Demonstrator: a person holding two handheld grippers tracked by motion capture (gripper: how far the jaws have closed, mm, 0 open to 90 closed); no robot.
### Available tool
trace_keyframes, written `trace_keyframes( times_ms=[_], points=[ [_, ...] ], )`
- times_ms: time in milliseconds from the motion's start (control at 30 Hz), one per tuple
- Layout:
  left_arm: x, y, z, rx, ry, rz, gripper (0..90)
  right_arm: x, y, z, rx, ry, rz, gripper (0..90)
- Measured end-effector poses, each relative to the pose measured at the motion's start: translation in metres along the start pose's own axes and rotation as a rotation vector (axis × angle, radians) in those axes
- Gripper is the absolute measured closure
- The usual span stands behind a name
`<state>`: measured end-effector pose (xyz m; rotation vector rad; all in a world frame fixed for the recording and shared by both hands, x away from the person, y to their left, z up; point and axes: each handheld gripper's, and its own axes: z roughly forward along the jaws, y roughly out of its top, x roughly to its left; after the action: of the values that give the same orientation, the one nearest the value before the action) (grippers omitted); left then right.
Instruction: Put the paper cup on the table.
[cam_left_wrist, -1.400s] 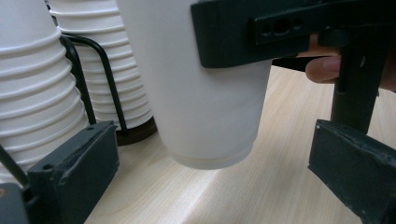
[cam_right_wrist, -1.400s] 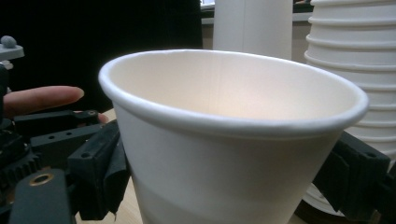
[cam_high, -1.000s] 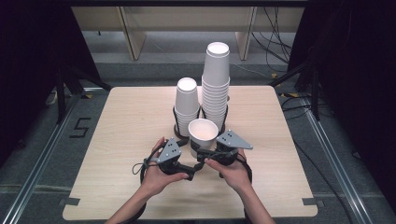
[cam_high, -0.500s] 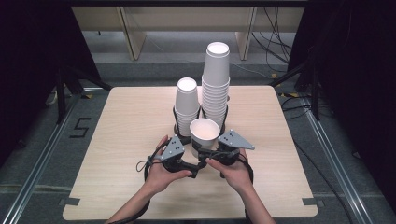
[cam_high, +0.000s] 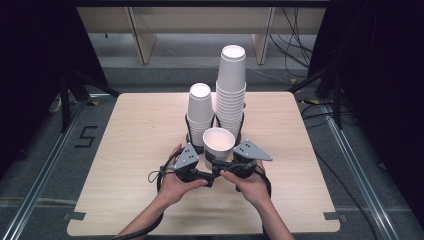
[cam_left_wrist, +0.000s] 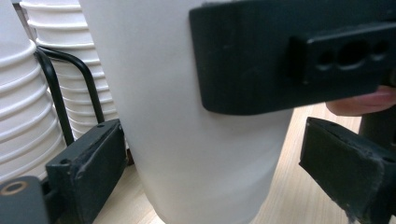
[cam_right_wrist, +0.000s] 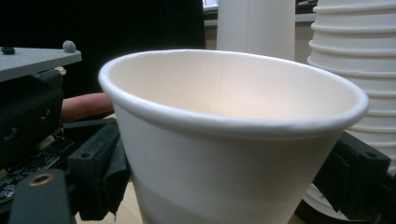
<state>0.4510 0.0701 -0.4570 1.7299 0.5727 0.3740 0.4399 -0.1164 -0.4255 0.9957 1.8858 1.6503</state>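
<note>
Paper cup (cam_high: 218, 144) is sitting near the desk's (cam_high: 125, 150) middle, just before two cup stacks (cam_high: 230, 95). Right gripper (cam_right_wrist: 224, 186) is holding it. Left gripper (cam_left_wrist: 210, 186) has been closing around its bottom, not pressing yet. Squeezing hard could be crushing it.

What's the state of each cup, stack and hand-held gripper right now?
Single paper cup: upright, mouth up, empty, between both grippers.
Short cup stack: mouths down, in black wire holder.
Tall cup stack: mouths down, in holder.
Left hand-held gripper: jaws just closing around the cup, gap on one side.
Right hand-held gripper: shut on the cup.
</note>
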Motion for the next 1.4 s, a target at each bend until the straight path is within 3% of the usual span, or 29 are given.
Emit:
trace_keyframes(
  times_ms=[300, 600, 933, 1033, 1133, 1233, 1400],
  points=[
    [0.0015, 0.0012, 0.0027, -0.013, 0.009, -0.005, 14.1, -0.0001, -0.0011, 0.0013, 0.003, 0.007, 0.001, 15.2],
    [0.0021, 0.0029, 0.0034, -0.016, 0.011, 0.0, 15.1, 0.0011, -0.0002, 0.0004, 0.01, 0.02, 0.01, 15.2],
    [0.0019, 0.0018, 0.0019, -0.018, 0.022, 0.005, 19.3, -0.0005, 0.0001, 0.0024, 0.012, 0.02, -0.011, 14.2],
    [0.0019, 0.0019, 0.0009, -0.021, 0.022, 0.01, 19.8, 0.0011, 0.001, 0.0012, 0.022, 0.034, 0.022, 13.4],
    [0.0018, 0.0023, 0.0003, -0.025, 0.023, 0.015, 20.2, 0.0008, 0.0017, 0.0016, 0.015, 0.036, 0.008, 12.6],
    [0.0023, 0.0024, -0.0002, -0.03, 0.023, 0.012, 20.3, 0.0003, 0.002, 0.0021, 0.015, 0.033, 0.0, 9.2],
    [0.0034, 0.0028, -0.0015, -0.031, 0.024, 0.012, 20.4, 0.0, 0.0027, 0.0013, 0.033, 0.046, 0.031, 1.6]
  ],
)
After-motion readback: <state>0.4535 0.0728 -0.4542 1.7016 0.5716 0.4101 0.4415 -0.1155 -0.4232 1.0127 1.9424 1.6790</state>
